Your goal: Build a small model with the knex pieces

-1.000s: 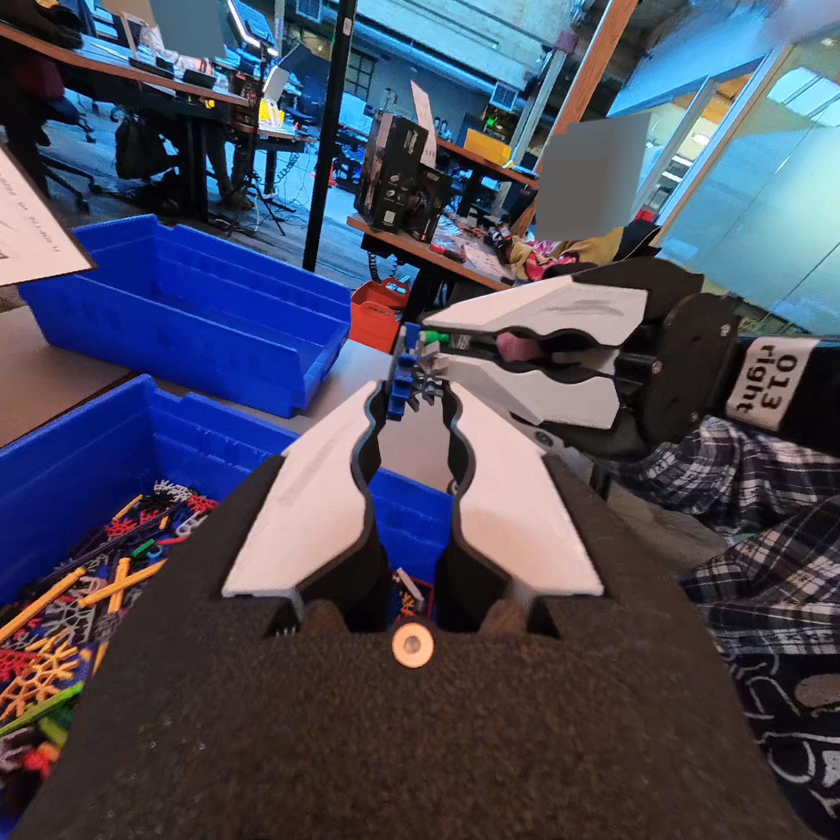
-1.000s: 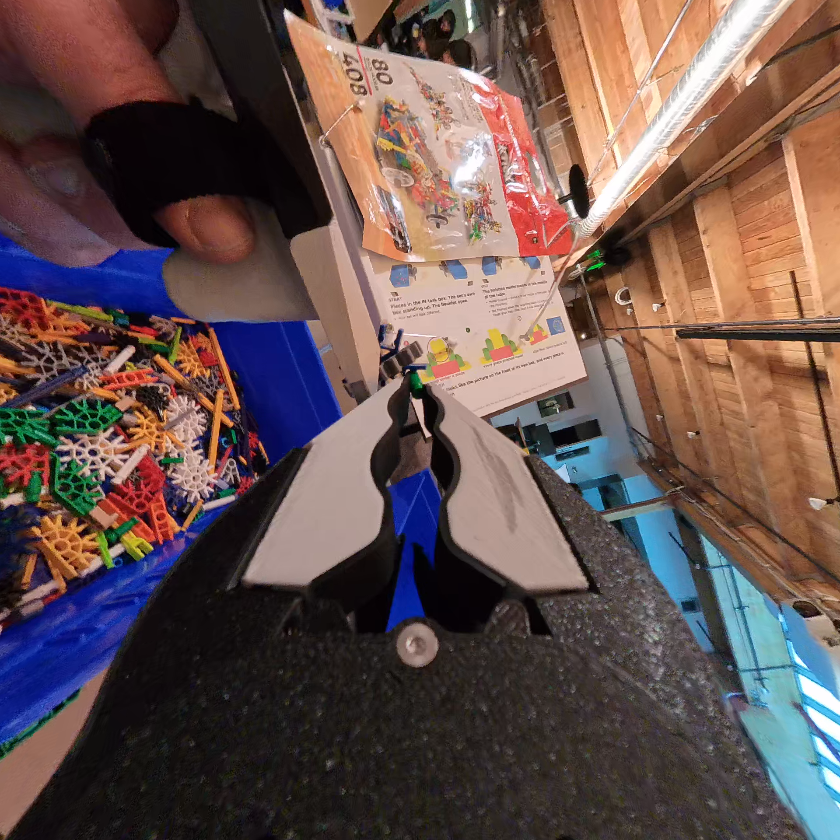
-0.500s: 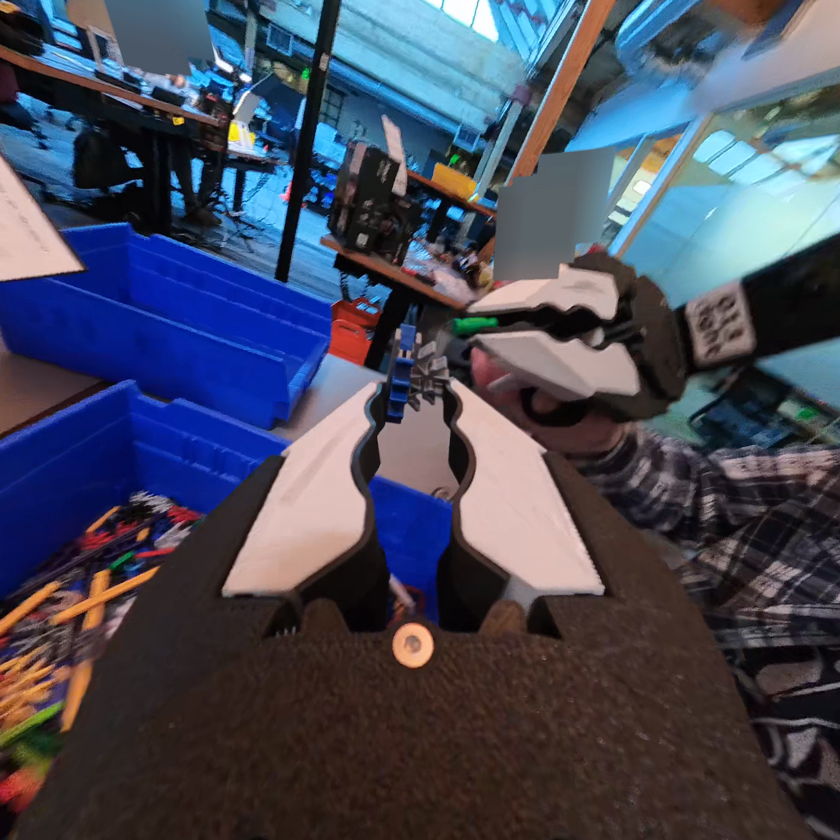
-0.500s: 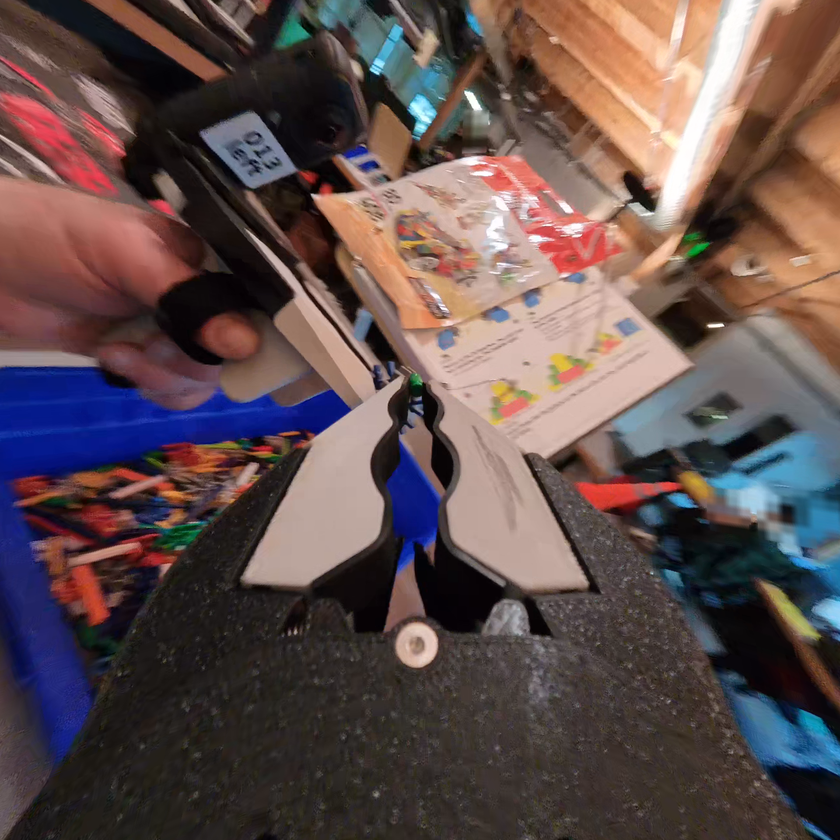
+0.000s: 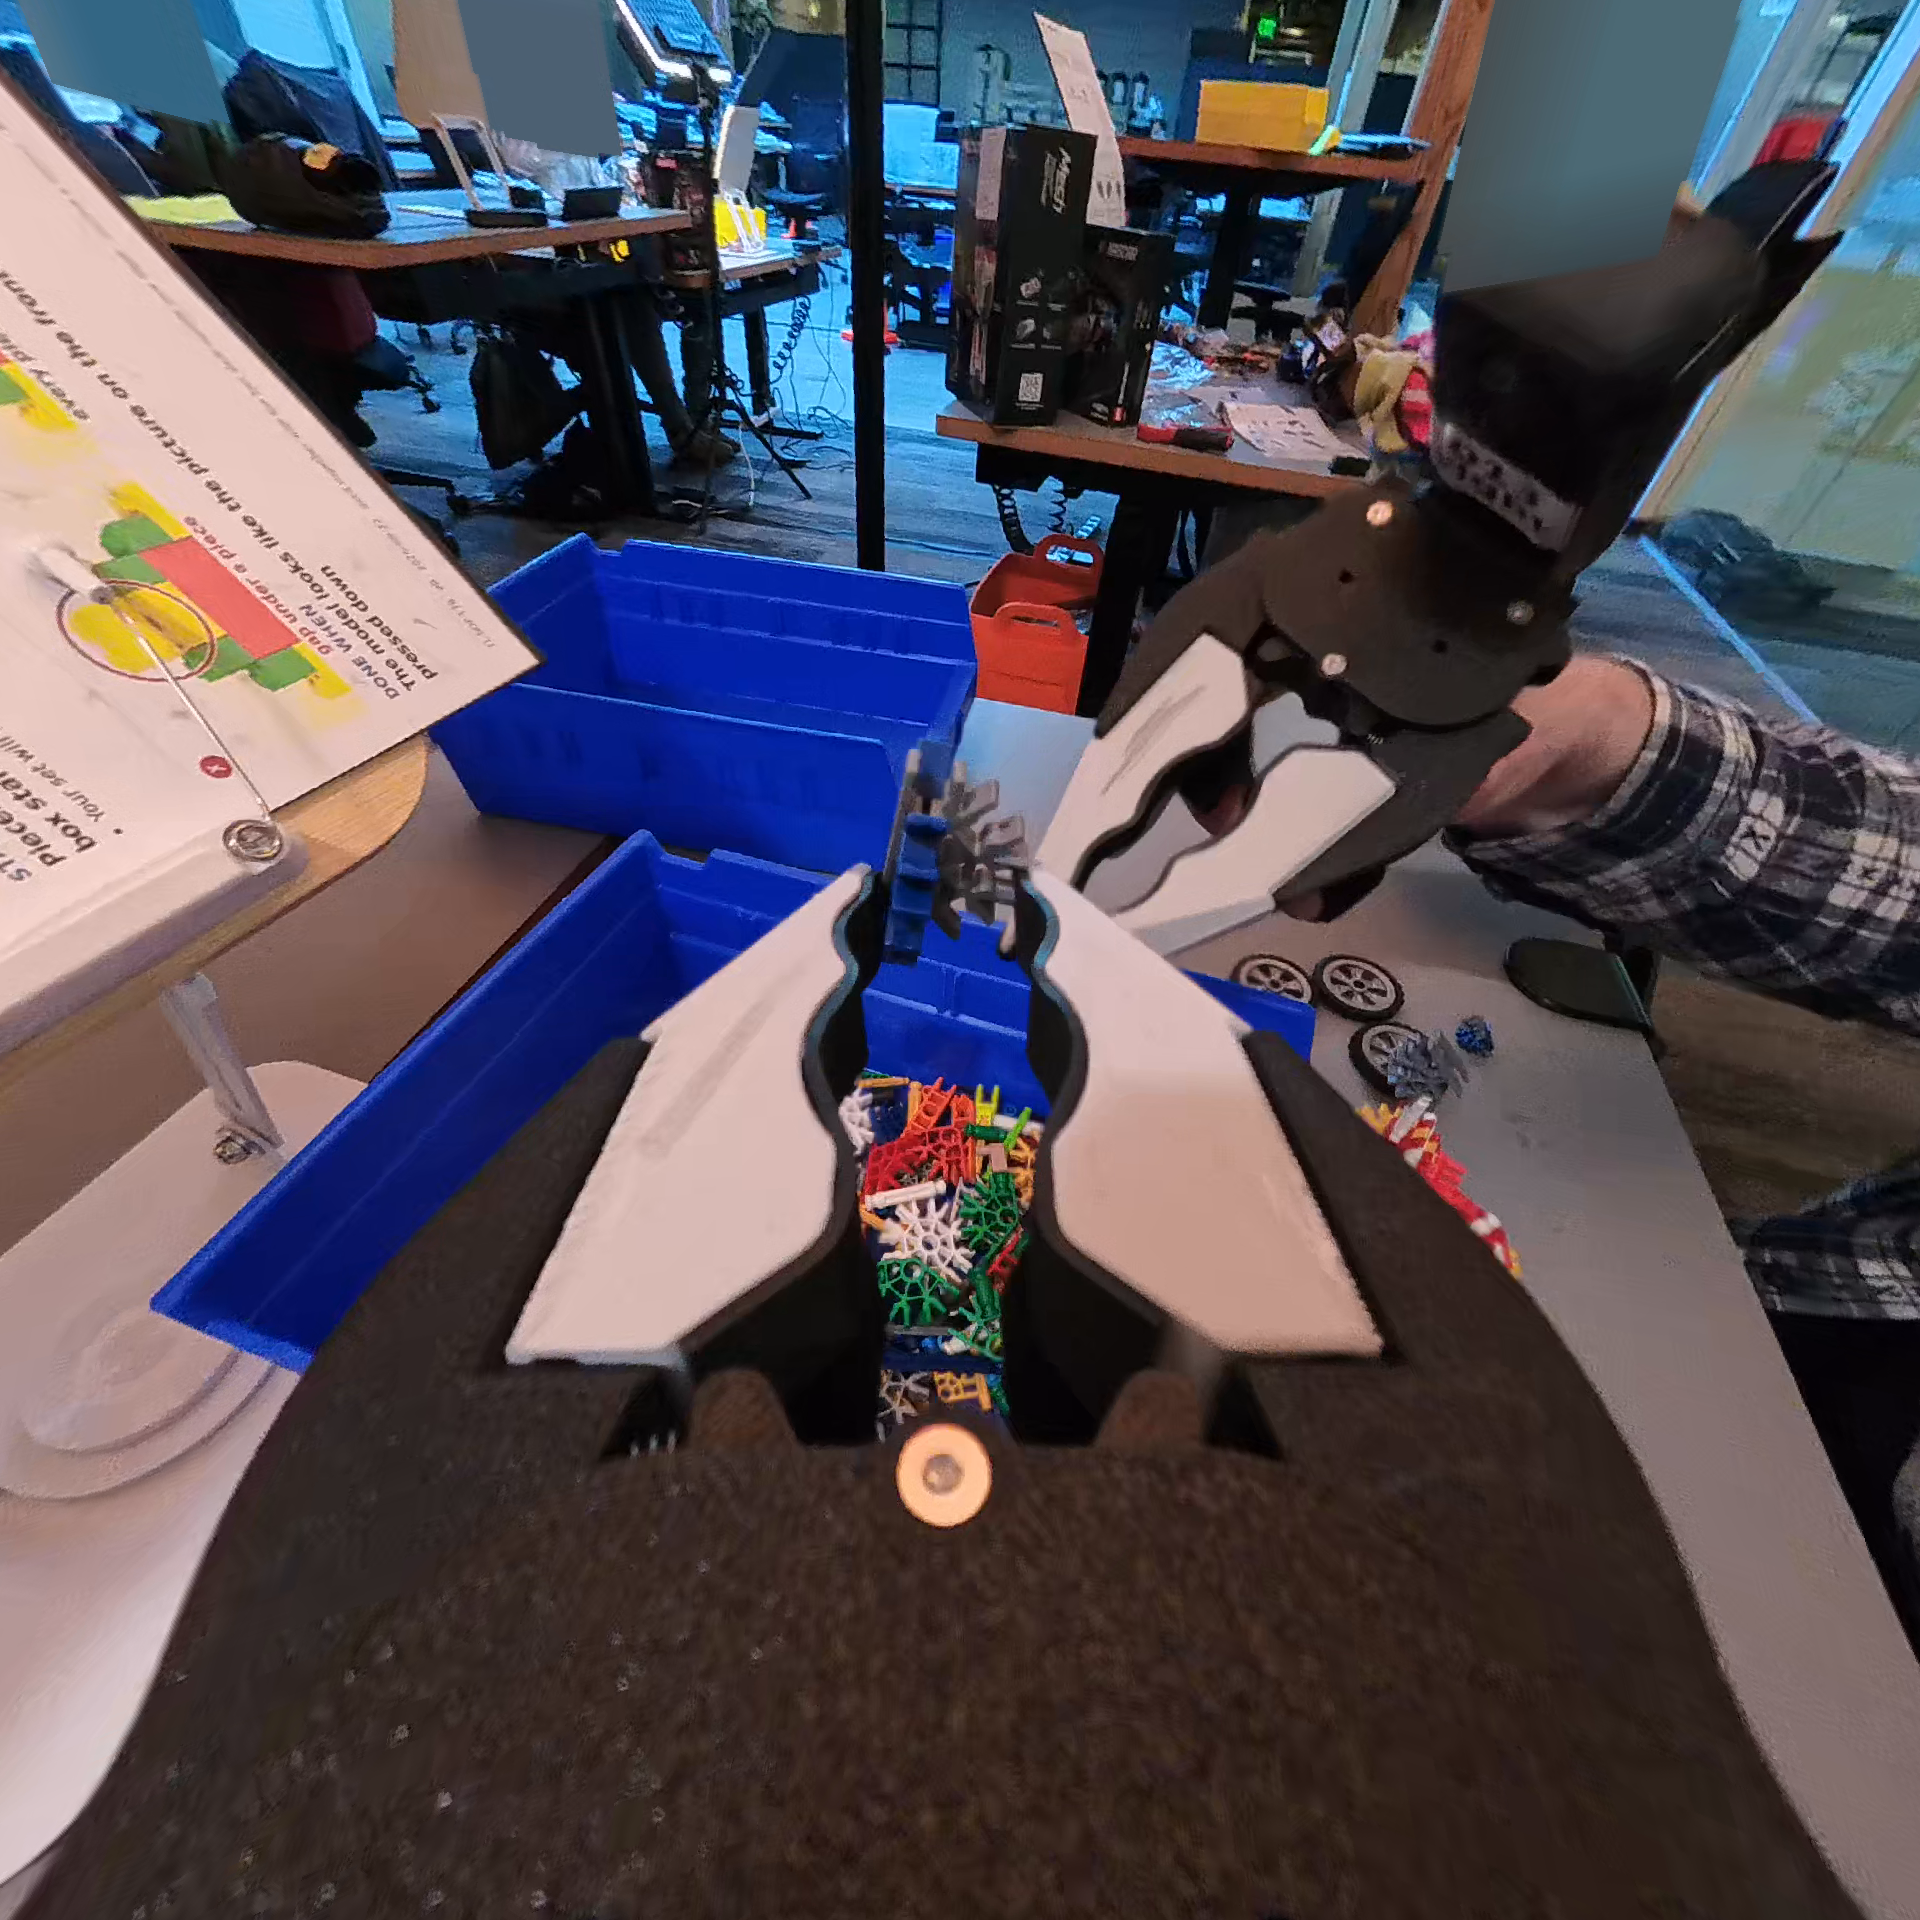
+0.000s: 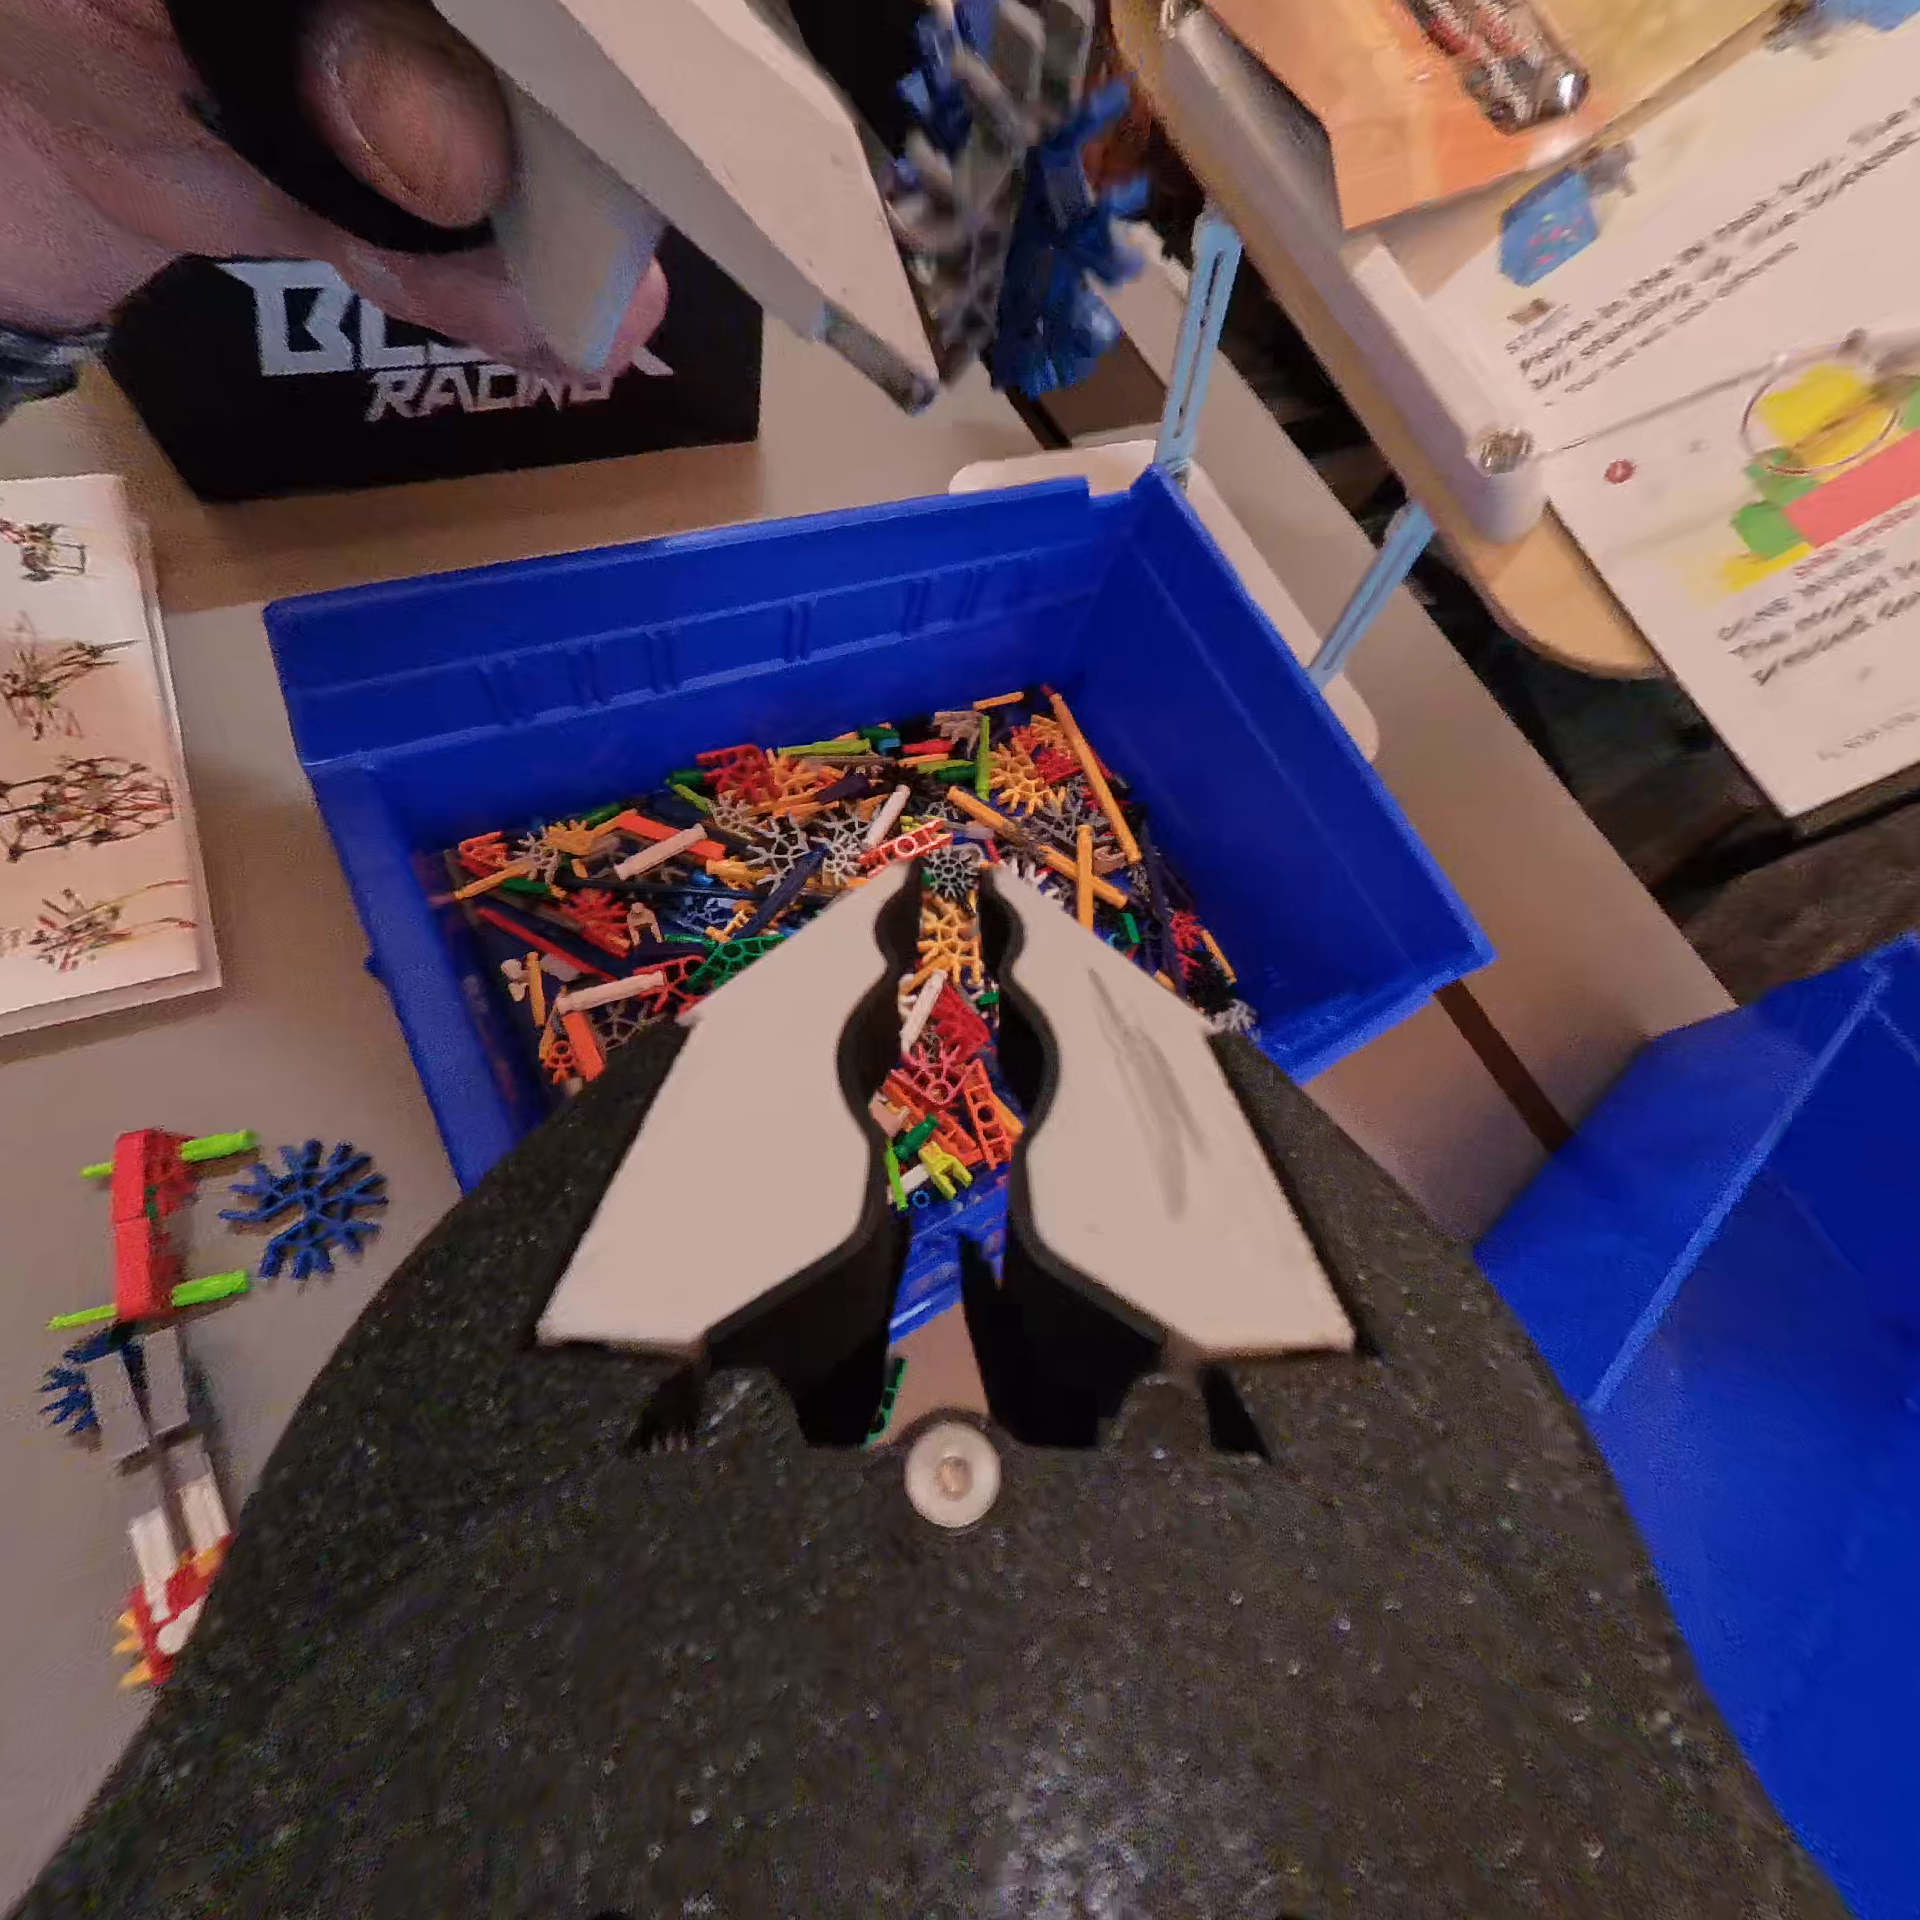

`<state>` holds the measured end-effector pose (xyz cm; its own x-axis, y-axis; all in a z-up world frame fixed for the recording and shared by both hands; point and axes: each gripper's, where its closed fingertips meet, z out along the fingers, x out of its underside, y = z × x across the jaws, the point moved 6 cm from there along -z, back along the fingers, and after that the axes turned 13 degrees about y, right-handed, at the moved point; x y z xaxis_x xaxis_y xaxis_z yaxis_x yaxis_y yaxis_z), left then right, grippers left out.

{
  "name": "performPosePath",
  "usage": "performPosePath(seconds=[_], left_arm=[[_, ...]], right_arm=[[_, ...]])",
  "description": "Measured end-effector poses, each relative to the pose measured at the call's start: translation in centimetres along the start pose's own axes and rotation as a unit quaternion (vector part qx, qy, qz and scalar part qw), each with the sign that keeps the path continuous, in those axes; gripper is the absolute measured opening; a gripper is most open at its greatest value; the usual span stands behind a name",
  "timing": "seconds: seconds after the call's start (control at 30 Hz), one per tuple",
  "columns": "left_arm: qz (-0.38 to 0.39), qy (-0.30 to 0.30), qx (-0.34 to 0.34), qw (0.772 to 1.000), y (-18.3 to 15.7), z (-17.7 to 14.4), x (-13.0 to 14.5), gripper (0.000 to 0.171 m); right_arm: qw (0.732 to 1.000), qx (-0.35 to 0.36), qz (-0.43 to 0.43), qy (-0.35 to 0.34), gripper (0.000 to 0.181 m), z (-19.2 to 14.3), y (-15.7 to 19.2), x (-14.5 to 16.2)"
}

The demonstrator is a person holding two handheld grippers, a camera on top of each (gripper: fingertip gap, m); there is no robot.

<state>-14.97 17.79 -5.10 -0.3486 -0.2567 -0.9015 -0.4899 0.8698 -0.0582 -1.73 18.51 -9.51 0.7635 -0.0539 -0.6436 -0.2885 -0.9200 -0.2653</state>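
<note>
the left gripper [image 5: 951, 914] is clamped on a small assembly of a blue connector [image 5: 914, 883] joined to a grey snowflake connector [image 5: 977, 852]. the assembly is held upright at the fingertips, above the far wall of the near blue bin [image 5: 436, 1122]; gripping at the tips leaves most of the assembly exposed and reachable from the side.

the right gripper [image 6: 951, 883] holds nothing. its jaws stand a narrow gap apart, and loose parts are visible through the gap. it points down into the bin [image 6: 1299, 790], over the pile of coloured rods and connectors [image 6: 810, 862] heaped toward the bin's middle. in the left wrist view the right gripper [image 5: 1174, 862] sits just beside the held assembly, on its right, apart from it.

a second blue bin [image 5: 727, 717] stands behind the first, toward the far edge of the worktop. an instruction sheet on a tilted stand [image 5: 208, 582] overhangs the left side, angled toward the operator for reading. near the worktop's right edge lie three small wheels [image 5: 1340, 997]. a partly built model with red blocks and green rods [image 6: 156, 1226] and a loose blue snowflake connector [image 6: 307, 1205] lie on the worktop beside the bin, outside it, separate from the unsorted stock.
</note>
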Motion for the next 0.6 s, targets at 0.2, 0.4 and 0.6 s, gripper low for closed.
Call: performPosePath(seconds=[0.2,0.4,0.6], left_arm=[[0.105,0.024,-0.073,0.992,-1.4,0.5,-0.5,0.022],[0.223,0.016,-0.151,0.963,-4.1,1.0,-2.0,0.022],[0.294,0.057,-0.286,0.91,-4.9,2.2,-2.7,0.022]], right_arm=[[0.992,-0.019,0.046,-0.116,0.029,-3.5,-0.4,-2.3],[0.974,-0.075,0.084,-0.197,0.041,-6.2,0.1,-3.7],[0.972,-0.023,0.093,-0.212,0.016,-7.1,0.0,-4.0]])
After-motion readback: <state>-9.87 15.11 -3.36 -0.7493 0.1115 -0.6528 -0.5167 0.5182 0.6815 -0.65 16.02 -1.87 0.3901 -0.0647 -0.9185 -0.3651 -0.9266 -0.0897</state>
